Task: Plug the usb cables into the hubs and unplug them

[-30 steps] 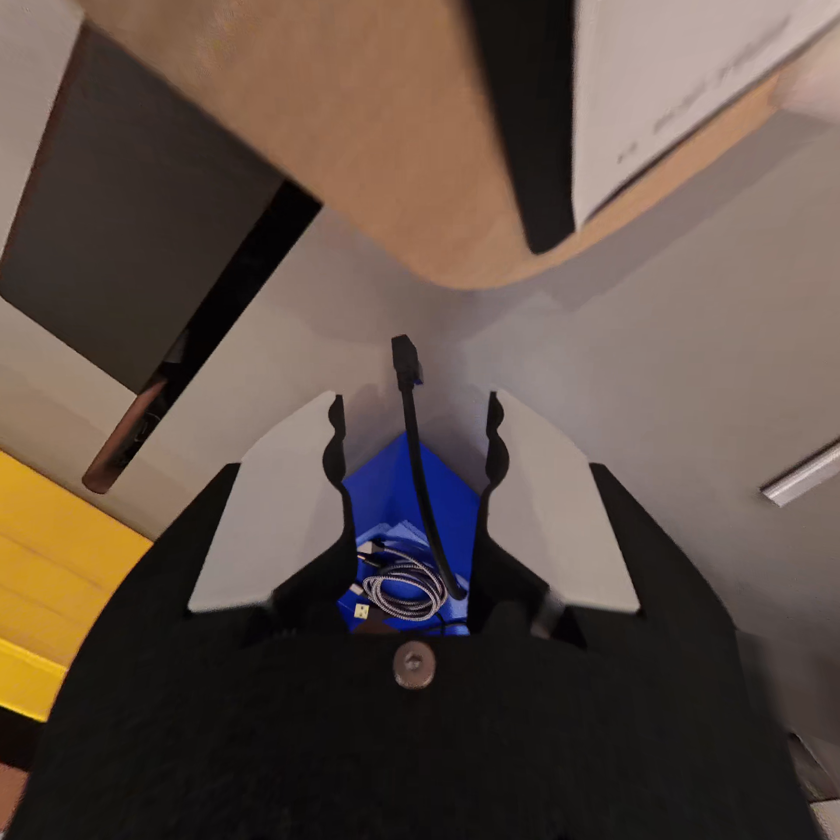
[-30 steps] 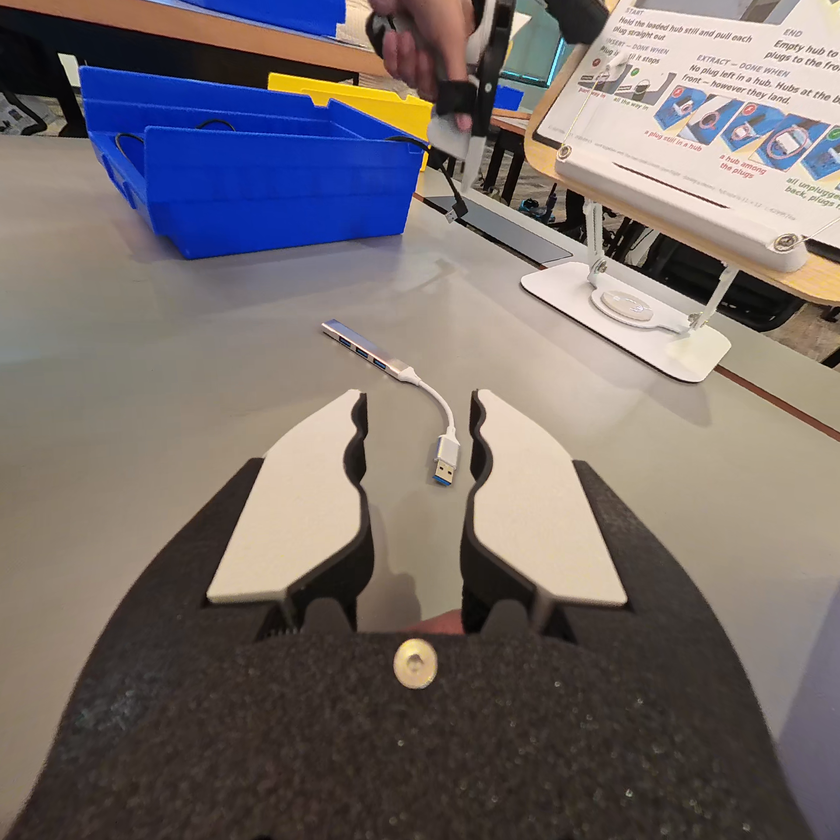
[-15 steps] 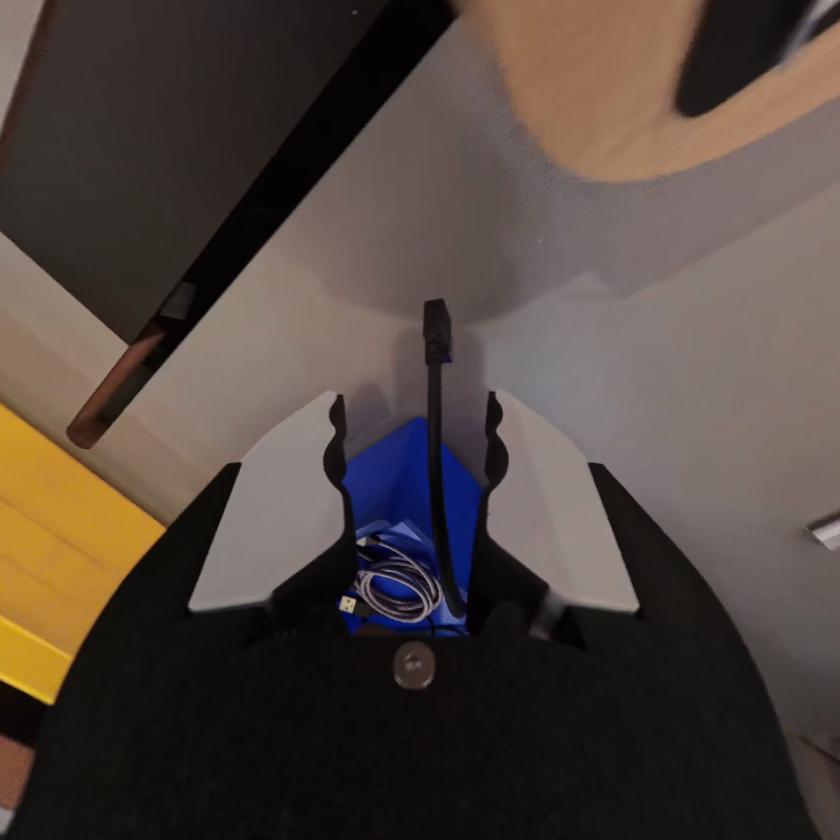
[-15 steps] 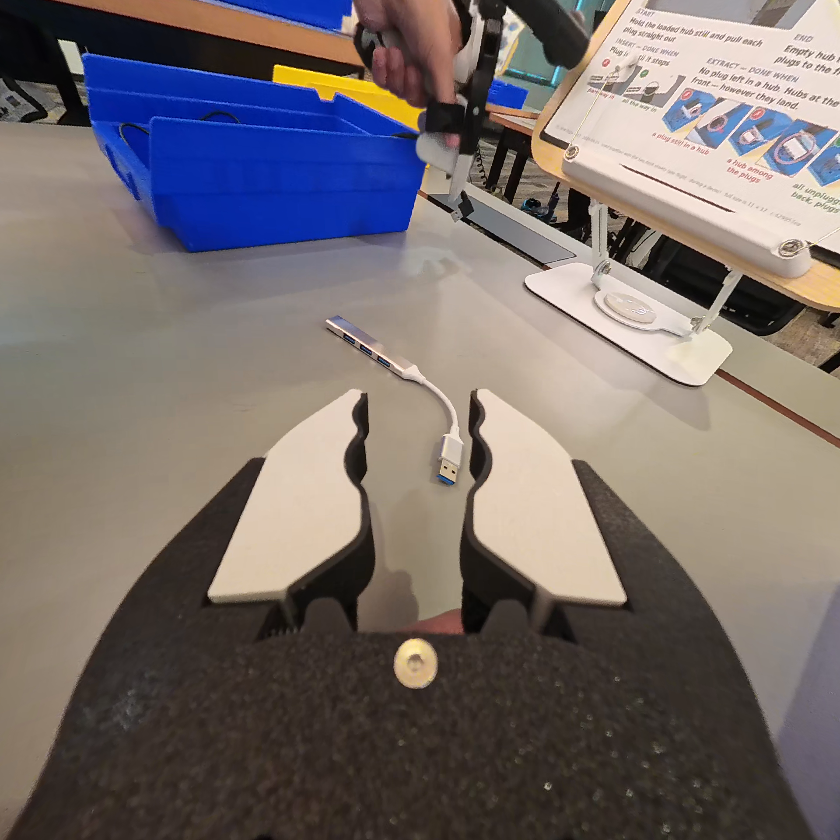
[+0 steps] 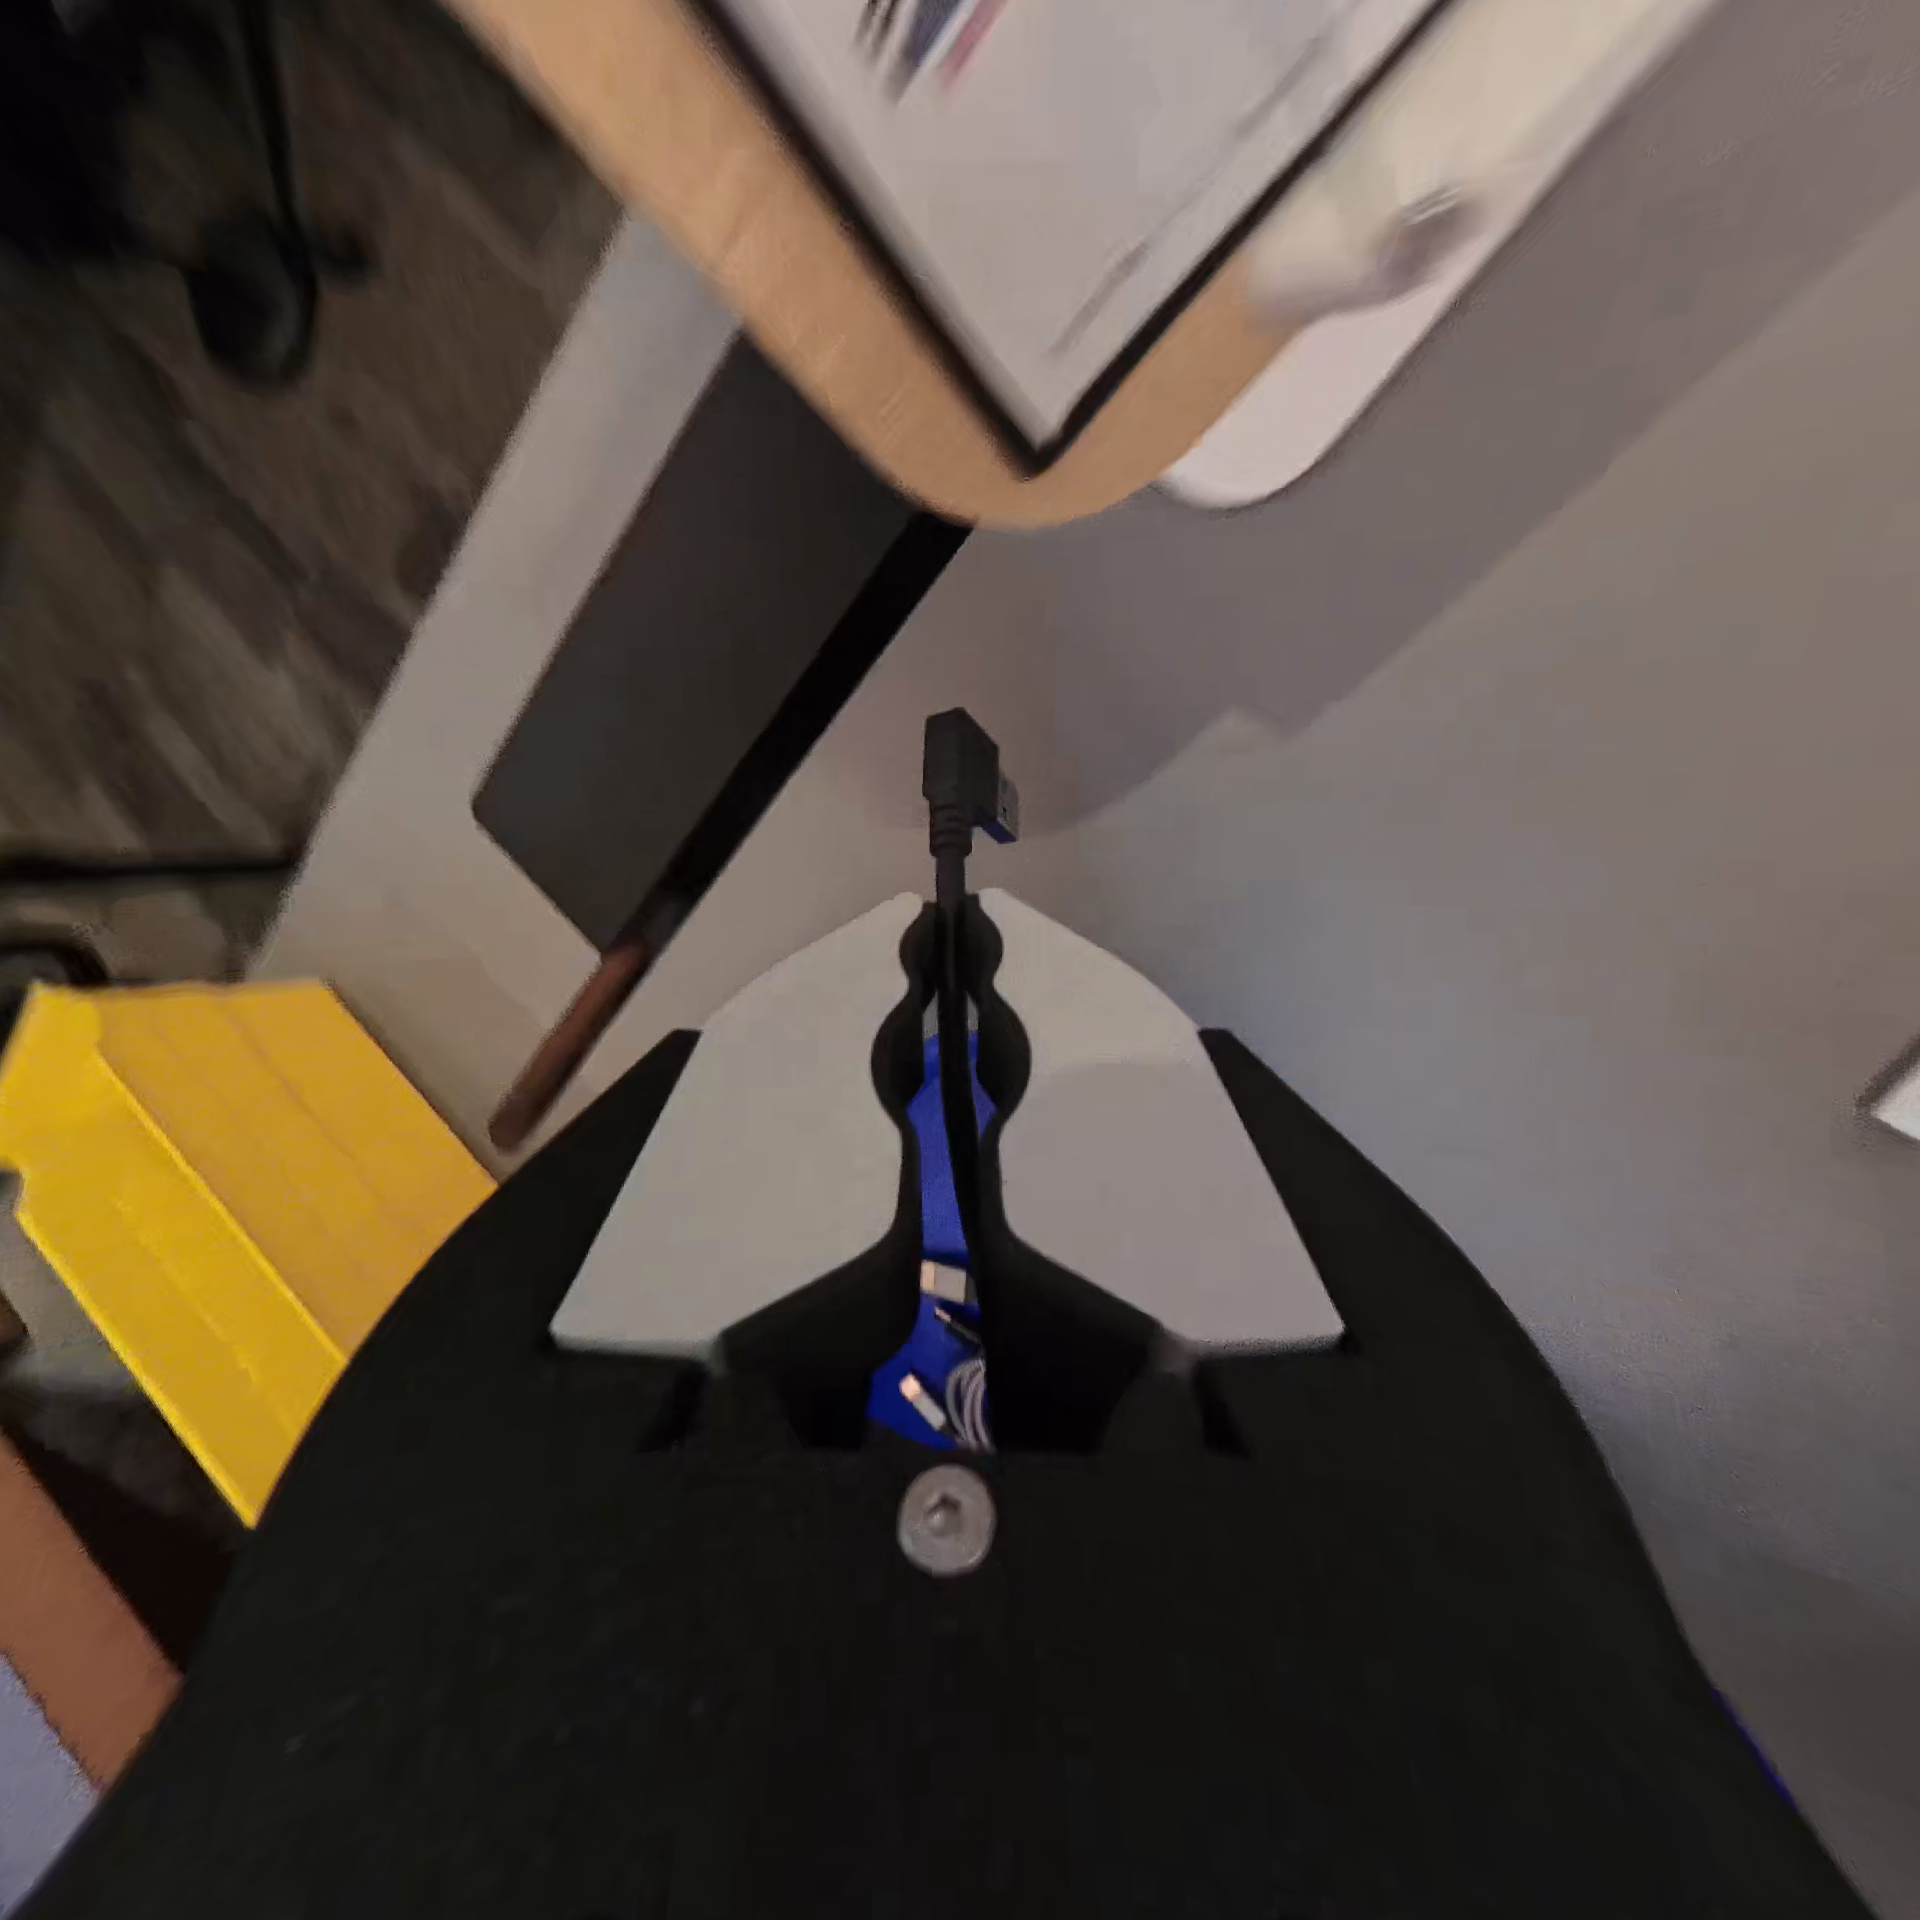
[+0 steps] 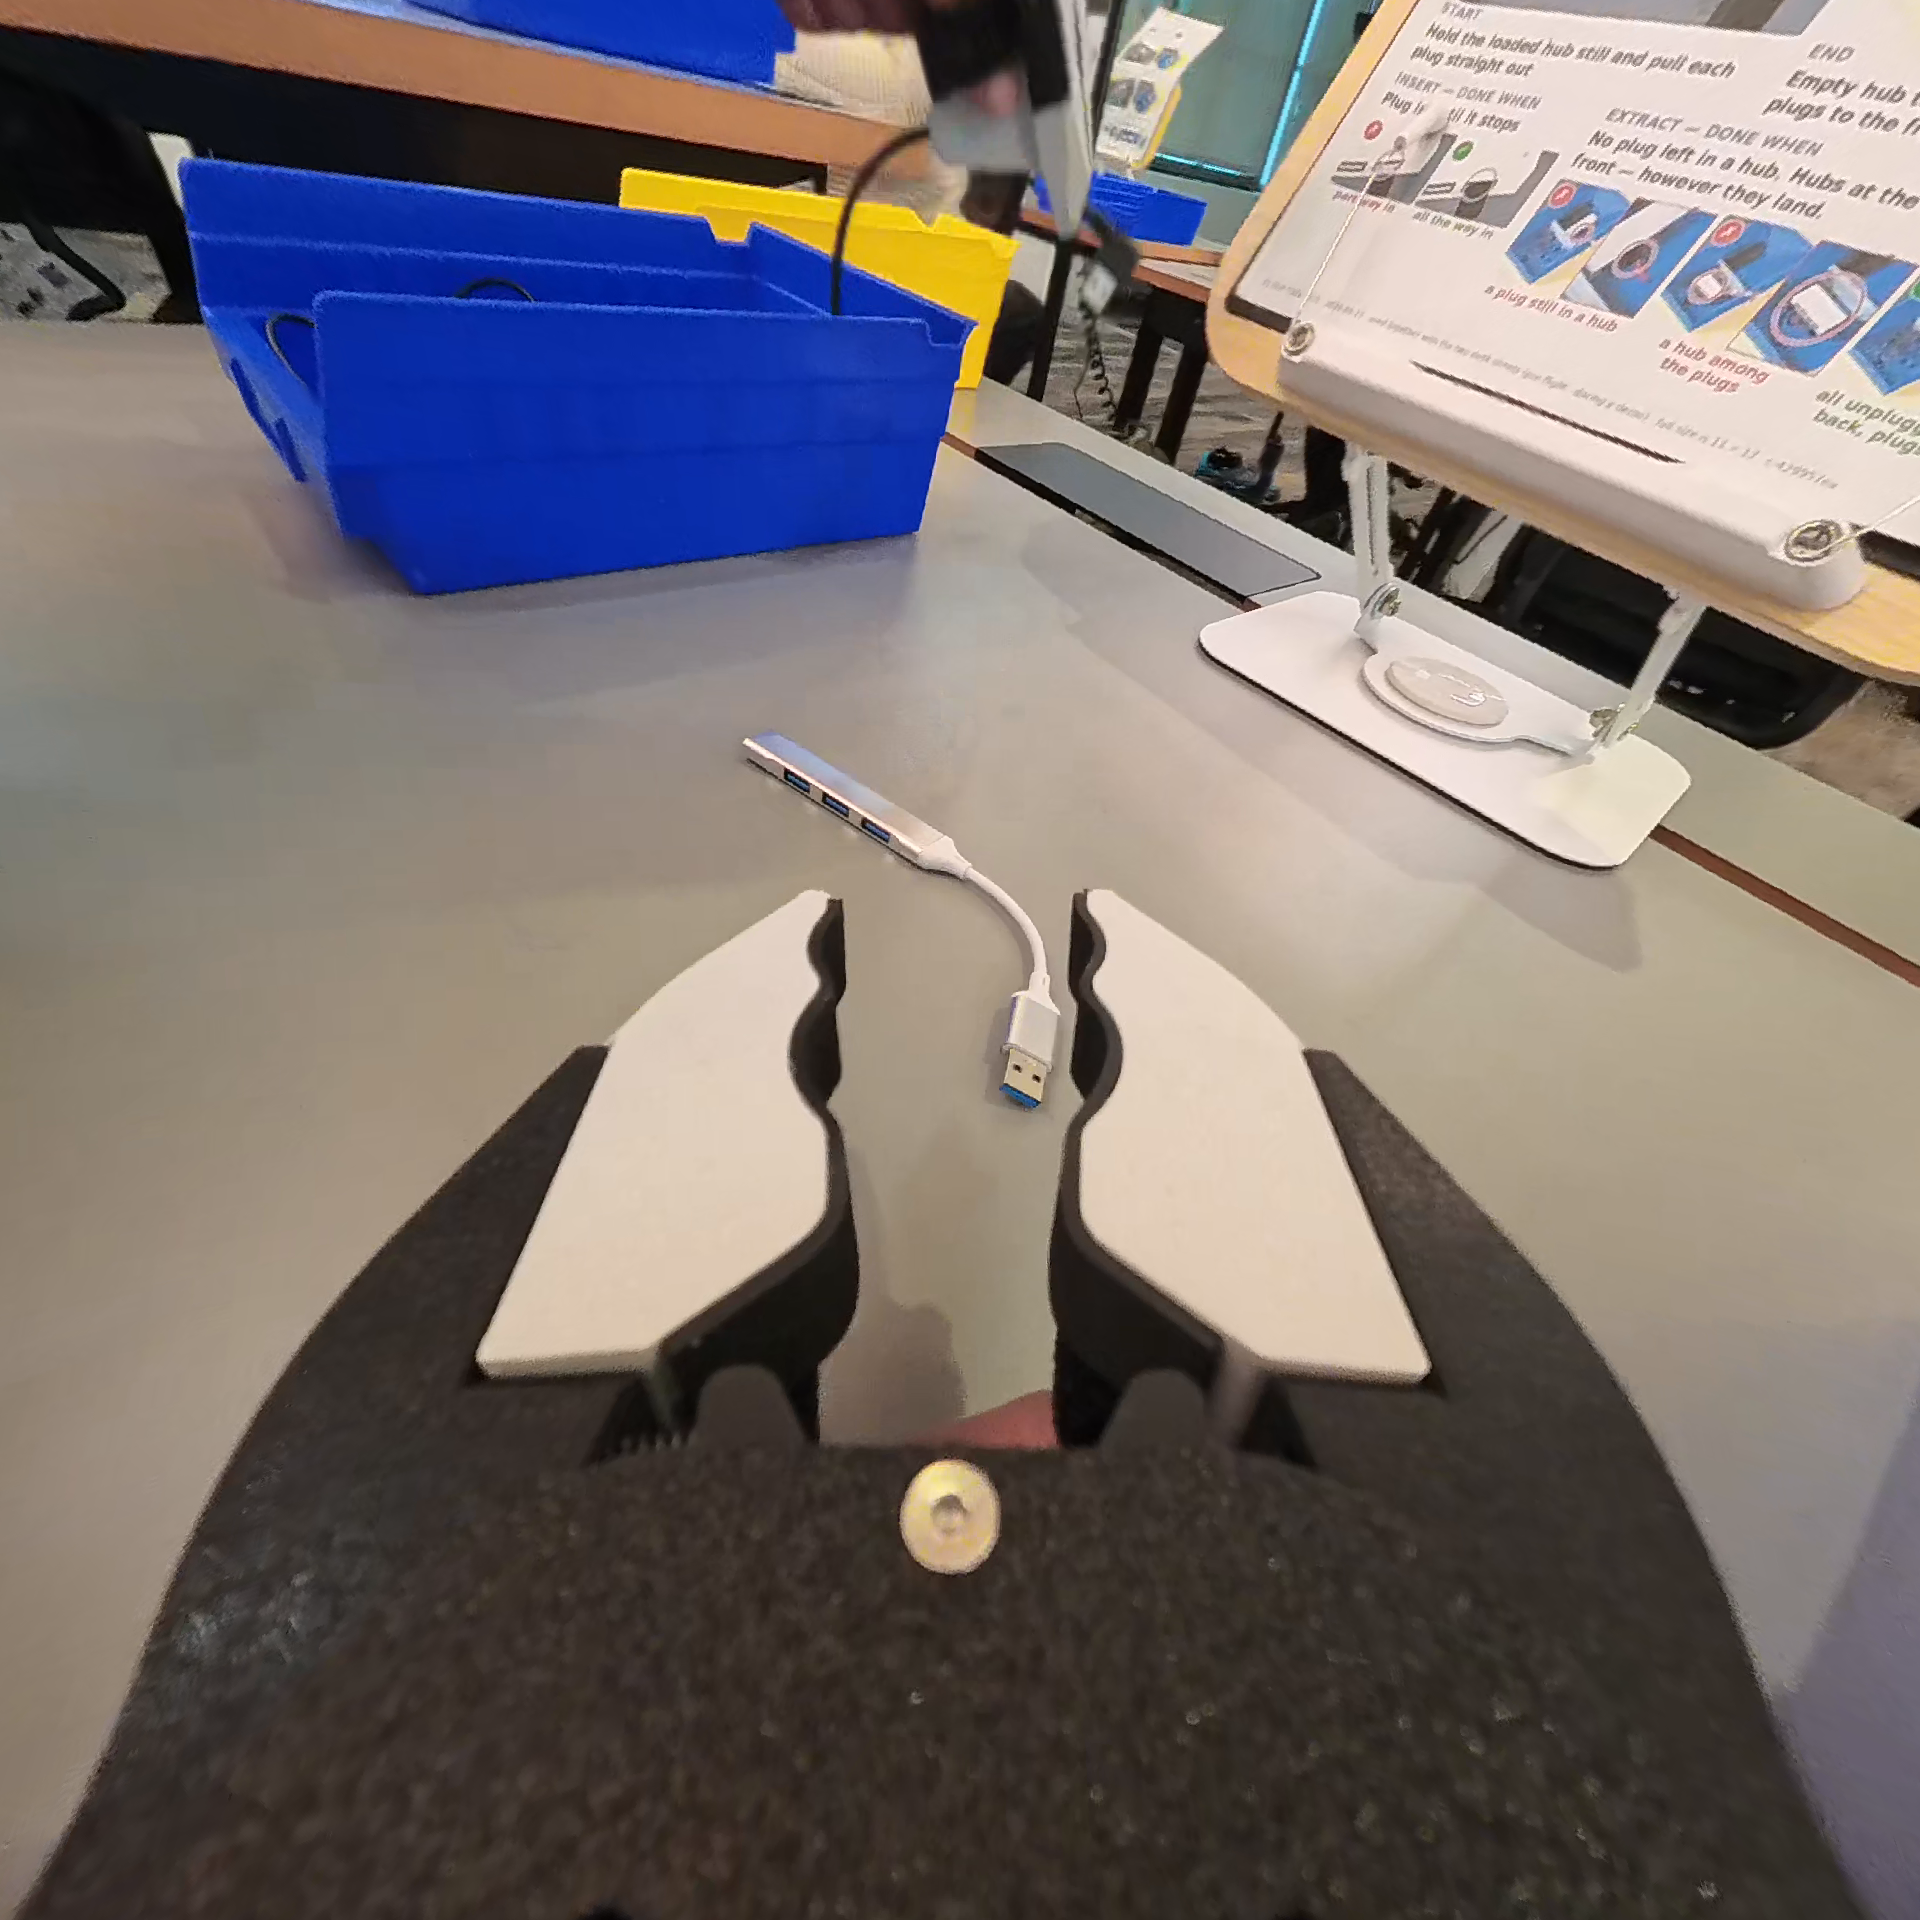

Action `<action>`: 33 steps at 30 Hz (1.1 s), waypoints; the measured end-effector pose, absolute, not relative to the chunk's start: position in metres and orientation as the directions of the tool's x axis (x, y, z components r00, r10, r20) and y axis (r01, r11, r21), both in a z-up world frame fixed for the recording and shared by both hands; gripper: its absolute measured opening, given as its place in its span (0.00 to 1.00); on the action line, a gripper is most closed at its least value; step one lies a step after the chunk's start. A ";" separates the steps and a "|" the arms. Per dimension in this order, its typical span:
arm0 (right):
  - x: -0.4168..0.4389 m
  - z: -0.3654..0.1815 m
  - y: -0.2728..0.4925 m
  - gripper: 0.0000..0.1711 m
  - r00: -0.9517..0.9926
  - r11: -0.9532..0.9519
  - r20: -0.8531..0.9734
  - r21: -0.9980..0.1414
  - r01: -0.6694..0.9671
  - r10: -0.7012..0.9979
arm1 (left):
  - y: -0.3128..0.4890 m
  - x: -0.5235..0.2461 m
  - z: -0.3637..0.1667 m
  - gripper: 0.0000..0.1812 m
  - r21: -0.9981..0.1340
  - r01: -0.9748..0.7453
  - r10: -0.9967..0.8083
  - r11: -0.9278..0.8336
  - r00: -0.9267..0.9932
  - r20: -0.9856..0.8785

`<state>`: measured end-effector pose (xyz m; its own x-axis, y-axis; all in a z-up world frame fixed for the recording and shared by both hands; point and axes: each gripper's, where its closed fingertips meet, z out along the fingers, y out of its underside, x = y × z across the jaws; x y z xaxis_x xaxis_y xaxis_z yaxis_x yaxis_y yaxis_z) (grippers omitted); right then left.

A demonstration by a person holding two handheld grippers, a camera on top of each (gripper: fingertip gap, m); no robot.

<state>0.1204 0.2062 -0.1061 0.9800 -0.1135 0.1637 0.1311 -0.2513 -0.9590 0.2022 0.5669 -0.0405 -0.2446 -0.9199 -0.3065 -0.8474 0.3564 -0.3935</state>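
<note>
My left gripper (image 5: 948, 906) is shut on a black usb cable (image 5: 954, 997) just behind its angled plug (image 5: 968, 777), held in the air above the blue bin (image 5: 940, 1101). It also shows far off in the right wrist view (image 6: 1081, 213), the cable (image 6: 847, 223) hanging into the bin (image 6: 582, 447). My right gripper (image 6: 956, 914) is open and empty, low over the grey table. A silver usb hub (image 6: 847, 798) lies ahead of it; its short white lead ends in a silver plug (image 6: 1029, 1044) between my fingertips.
A yellow bin (image 6: 883, 234) stands behind the blue one. A white stand (image 6: 1455, 717) with an instruction board (image 6: 1621, 239) is at the right. A dark panel (image 6: 1143, 509) is set into the table's far edge. Coiled cables (image 5: 961, 1403) lie in the blue bin. The gap from one gripper's tips to the other's is roughly 40 centimetres. The left gripper is farther from the silver usb hub (image 6: 847, 798), some 30 centimetres, than the right, some 15 centimetres.
My left gripper has closed on the black cable and lifted it, swinging toward the instruction board. The right gripper has barely moved.
</note>
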 end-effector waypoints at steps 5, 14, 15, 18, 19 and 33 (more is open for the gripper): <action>0.124 -0.106 0.204 0.24 0.989 -0.243 0.102 -0.967 0.073 -0.108 | 0.495 0.155 0.024 0.02 -0.650 -0.578 -0.869 0.493 -0.285 -0.405; 0.120 -0.121 0.212 0.26 0.990 -0.405 0.108 -0.904 0.136 0.092 | 0.332 0.019 0.066 0.02 -0.748 -0.064 -0.744 0.661 -0.188 -0.641; 0.118 -0.121 0.215 0.26 0.984 -0.420 0.116 -0.893 0.162 0.133 | 0.319 0.008 0.061 0.02 -0.770 -0.060 -0.763 0.635 -0.203 -0.613; 0.118 -0.120 0.228 0.26 0.957 -0.452 0.168 -0.853 0.261 0.235 | 0.303 -0.017 0.043 0.02 -0.799 -0.061 -0.796 0.598 -0.161 -0.583; 0.119 -0.118 0.233 0.26 0.947 -0.445 0.183 -0.848 0.287 0.263 | 0.301 -0.022 0.034 0.02 -0.792 -0.069 -0.792 0.606 -0.141 -0.594; 0.144 -0.186 0.302 0.22 0.872 -0.662 0.004 -0.649 0.375 0.489 | 0.294 -0.060 -0.015 0.02 -0.851 -0.102 -0.852 0.515 -0.170 -0.495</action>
